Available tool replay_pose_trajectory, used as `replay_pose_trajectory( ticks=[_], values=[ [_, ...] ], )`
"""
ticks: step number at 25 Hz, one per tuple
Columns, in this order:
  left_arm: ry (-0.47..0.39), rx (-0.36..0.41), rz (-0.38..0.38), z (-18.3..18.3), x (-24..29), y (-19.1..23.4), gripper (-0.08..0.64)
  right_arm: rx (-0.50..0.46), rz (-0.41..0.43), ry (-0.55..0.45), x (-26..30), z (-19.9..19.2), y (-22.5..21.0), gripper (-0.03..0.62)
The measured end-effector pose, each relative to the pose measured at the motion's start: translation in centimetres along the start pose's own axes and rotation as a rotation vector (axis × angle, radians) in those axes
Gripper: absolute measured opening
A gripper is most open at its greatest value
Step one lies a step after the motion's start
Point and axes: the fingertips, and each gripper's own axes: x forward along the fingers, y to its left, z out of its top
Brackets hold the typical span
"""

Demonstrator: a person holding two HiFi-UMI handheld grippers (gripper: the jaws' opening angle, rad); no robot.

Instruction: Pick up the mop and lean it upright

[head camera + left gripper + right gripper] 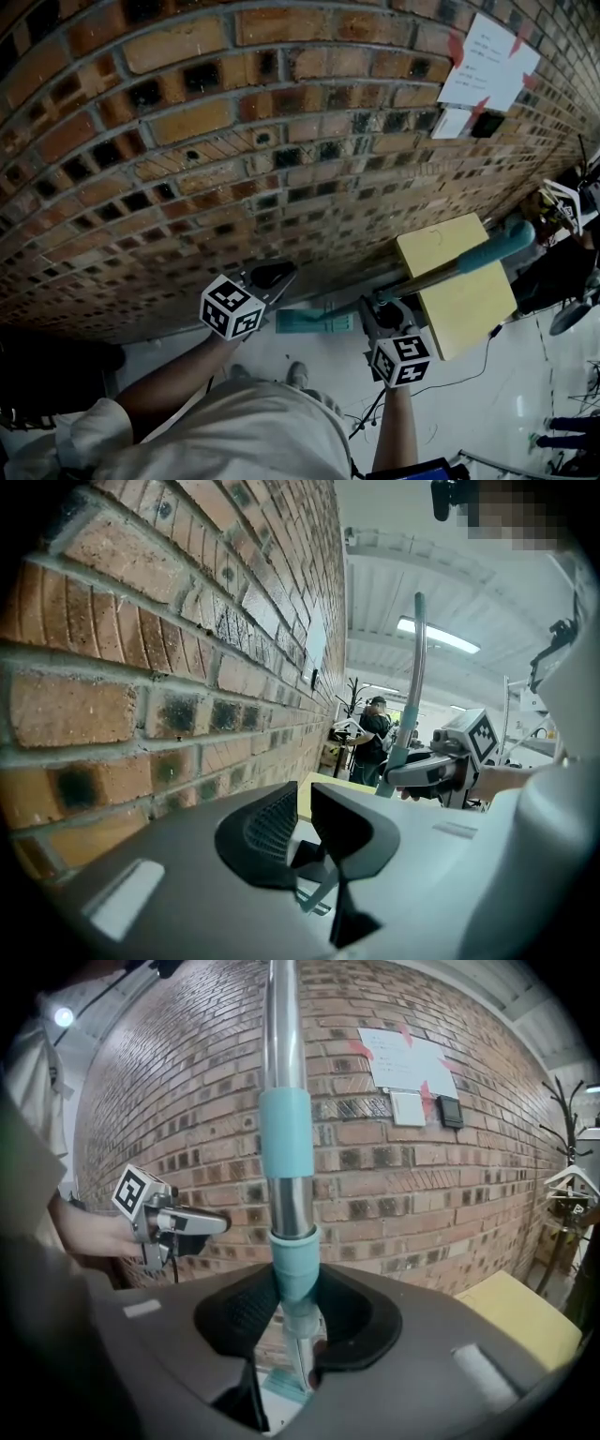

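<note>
The mop stands almost upright next to the brick wall (234, 141). Its steel handle (284, 1147) has teal collars and a teal grip at the top (502, 246), and its teal head (314, 322) lies on the floor at the wall's foot. My right gripper (295, 1302) is shut on the lower handle, its pads pressed against a teal collar. My left gripper (272, 277) is left of the mop and close to the bricks. Its jaws stand a narrow gap apart with nothing between them (300, 808). The left gripper view also shows the right gripper (422, 771) on the handle (415, 667).
A yellow board (455, 281) leans at the wall just right of the mop. Papers (487, 61) are taped on the wall. A black cable (459, 370) runs over the white floor. A person (375, 733) stands far off beside a coat rack (572, 1185).
</note>
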Motion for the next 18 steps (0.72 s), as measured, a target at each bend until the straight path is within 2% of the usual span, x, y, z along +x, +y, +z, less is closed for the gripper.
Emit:
replay_pose_trajectory(
  ticks=[5,8,18],
  values=[
    [0.000,0.002,0.019,-0.6,-0.1,0.5,0.063,0.012,0.006,0.004,0.2,-0.8,-0.3,0.129],
    [-0.016,-0.034,0.040,-1.2,-0.8,1.1,0.068,0.009,0.018,0.013,0.8,-1.6,-0.1,0.129],
    [0.036,-0.083,0.147,-5.6,-5.1,3.7,0.084,-0.042,0.088,0.110,5.4,-6.7,1.7,0.129]
  ],
)
